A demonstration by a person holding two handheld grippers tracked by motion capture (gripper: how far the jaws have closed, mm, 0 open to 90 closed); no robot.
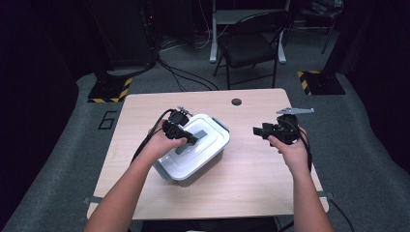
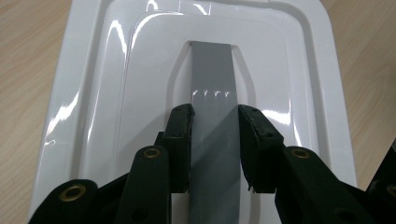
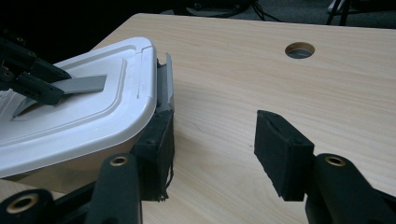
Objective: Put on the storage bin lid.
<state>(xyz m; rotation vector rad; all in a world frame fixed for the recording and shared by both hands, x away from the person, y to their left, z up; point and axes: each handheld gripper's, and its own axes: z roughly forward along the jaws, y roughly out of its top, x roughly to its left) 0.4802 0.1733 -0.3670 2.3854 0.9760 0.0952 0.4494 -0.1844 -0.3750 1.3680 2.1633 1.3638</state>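
A white plastic box (image 1: 193, 159) with a snap-on lid (image 2: 116, 93) lies slanted on the left half of the wooden table (image 1: 251, 169). A flat grey handle (image 2: 212, 70) runs down the middle of the lid. My left gripper (image 2: 215, 116) reaches over the lid from the left, its two black pads pressed against the handle's two long edges; in the high view the left gripper (image 1: 190, 138) sits on top of the box. My right gripper (image 3: 212, 126) hovers to the right of the box, jaws apart with bare table between them. The right gripper (image 1: 256, 131) points left toward the box.
A grey latch (image 3: 164, 84) sits on the box's end facing my right gripper. A round cable hole (image 1: 236, 102) lies near the table's far edge. A folding chair (image 1: 249, 46) stands beyond the table. Bare wood stretches in front of the box and to its right.
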